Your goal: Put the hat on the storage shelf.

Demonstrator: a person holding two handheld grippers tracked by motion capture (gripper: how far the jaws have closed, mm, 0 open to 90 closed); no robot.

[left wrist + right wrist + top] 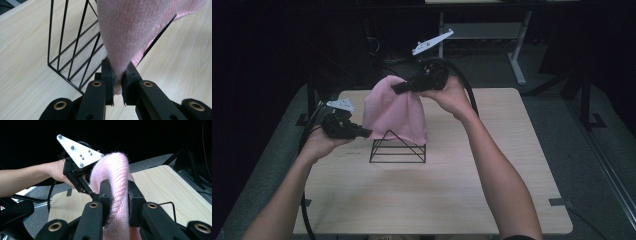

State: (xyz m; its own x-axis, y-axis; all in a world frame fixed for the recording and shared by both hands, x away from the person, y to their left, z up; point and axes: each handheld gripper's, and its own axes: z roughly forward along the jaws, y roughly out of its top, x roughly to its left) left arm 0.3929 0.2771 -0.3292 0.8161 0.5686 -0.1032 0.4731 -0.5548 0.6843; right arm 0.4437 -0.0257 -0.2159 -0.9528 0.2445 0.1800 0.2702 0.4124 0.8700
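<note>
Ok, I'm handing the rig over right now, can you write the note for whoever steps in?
Left gripper: shut on the lower edge of the pink knitted cloth, low at the left of the black wire rack.
Right gripper: shut on a bunched fold at the top of the cloth, held up above the rack.
Things: the rack stands on the wooden table; the cloth hangs between both grippers, draped over the rack's peak.
Done: cloth gripped at two points and lifted over the rack.
Left: probably lower it, settle it on the rack, then release both grippers.
</note>
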